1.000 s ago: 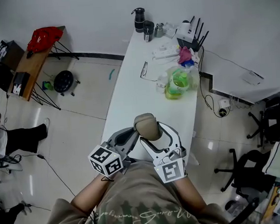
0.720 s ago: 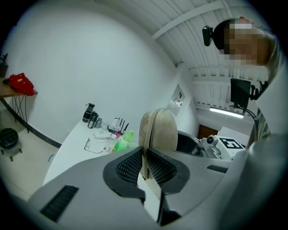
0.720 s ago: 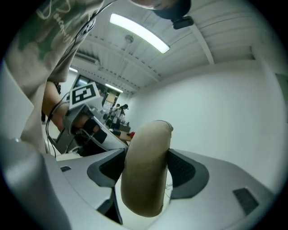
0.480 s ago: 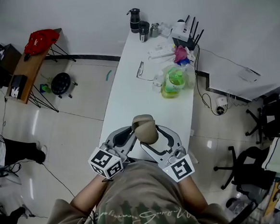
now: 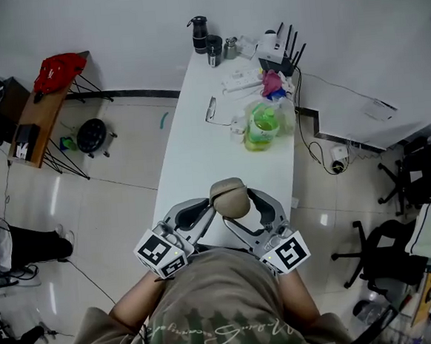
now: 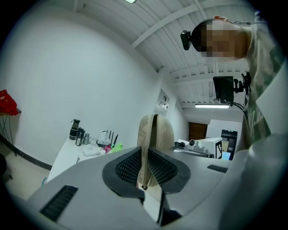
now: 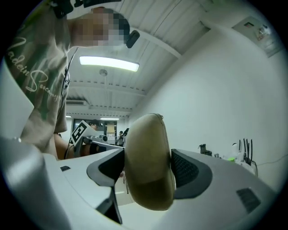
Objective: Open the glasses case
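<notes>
A beige glasses case hangs in the air over the near end of the white table, held between both grippers. My left gripper comes in from the left. In the left gripper view the case stands edge-on with its seam showing. A thin edge of it sits between the mesh pads, and the left gripper jaws are opening. My right gripper comes in from the right. In its own view the right gripper jaws stand wide around the rounded body of the case.
At the table's far end lie glasses, a green bottle in clear wrap, a pink item, a router and a black flask. A wooden stand with a red bag is at left, an office chair at right.
Both grippers have rolled a little with the case between them, and the right marker cube has swung outward to the right. The case stays held over the table's near end.
</notes>
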A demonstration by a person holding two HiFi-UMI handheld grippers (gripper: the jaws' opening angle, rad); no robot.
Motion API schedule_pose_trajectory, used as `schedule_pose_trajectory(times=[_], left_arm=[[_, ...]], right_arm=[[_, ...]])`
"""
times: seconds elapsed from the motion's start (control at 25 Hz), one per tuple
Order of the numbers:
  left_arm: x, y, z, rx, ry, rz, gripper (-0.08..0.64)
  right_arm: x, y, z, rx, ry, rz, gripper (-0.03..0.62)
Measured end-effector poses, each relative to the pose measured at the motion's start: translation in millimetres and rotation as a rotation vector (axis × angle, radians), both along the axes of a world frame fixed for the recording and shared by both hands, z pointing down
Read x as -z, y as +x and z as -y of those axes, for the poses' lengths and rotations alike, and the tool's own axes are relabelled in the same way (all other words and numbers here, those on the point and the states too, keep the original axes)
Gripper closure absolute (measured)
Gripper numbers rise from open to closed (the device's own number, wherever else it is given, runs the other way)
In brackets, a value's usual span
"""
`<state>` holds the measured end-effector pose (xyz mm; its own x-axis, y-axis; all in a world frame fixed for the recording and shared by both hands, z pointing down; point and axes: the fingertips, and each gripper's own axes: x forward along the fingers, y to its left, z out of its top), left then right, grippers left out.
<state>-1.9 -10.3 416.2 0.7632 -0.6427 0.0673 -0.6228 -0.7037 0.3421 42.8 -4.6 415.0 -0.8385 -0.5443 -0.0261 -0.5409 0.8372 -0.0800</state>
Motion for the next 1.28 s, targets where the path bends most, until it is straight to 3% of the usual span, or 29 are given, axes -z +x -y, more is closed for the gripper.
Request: schedule_pose_trajectory(times=[0.24,0.44,0.56,0.68,0.72,0.76,0.84,0.96,1.12,1.2,1.28], left_arm=[[-1,3,-3,-0.085,0.018,0.029,0.508],[-3,8,-9,-0.133,0.019,0.030,0.508],[2,10,-12,-0.181,0.050,0.046,0.509],[0,13,-14,-0.217,0.038,0.047,0.511],[-2,13,-13,-0.211,0.028,0.046,0.513],[-3,13,-11,-0.197,0.019,0.045,0.514],[-6,12,-8,-0.166,0.017,0.056,0.517],[-8,15,-11,-0.185,0.056,0.113,0.515],[-17,18,-14,-0.235,0.036,0.205,0.508],[-22,22,-12,-0.239,-0.002,0.192,0.454],[-24,21,-11,-0.236,-0.023,0.153,0.454]], right_arm=[[-7,3,1,0.101,-0.065,0.027,0.284],[-9,4,5,0.107,-0.081,0.051,0.284],[-8,3,8,0.137,-0.078,0.046,0.146],[-5,-6,-5,0.267,-0.082,0.041,0.147],[-5,-10,-8,0.291,-0.086,0.047,0.174],[-5,-13,-9,0.291,-0.091,0.059,0.219],[-8,-14,-8,0.271,-0.113,0.097,0.224],[-7,-12,-11,0.297,-0.125,0.144,0.233],[-7,-19,-26,0.393,-0.046,0.066,0.245],[-9,-29,-41,0.464,-0.050,0.061,0.242],[-10,-31,-42,0.468,-0.087,0.112,0.237]])
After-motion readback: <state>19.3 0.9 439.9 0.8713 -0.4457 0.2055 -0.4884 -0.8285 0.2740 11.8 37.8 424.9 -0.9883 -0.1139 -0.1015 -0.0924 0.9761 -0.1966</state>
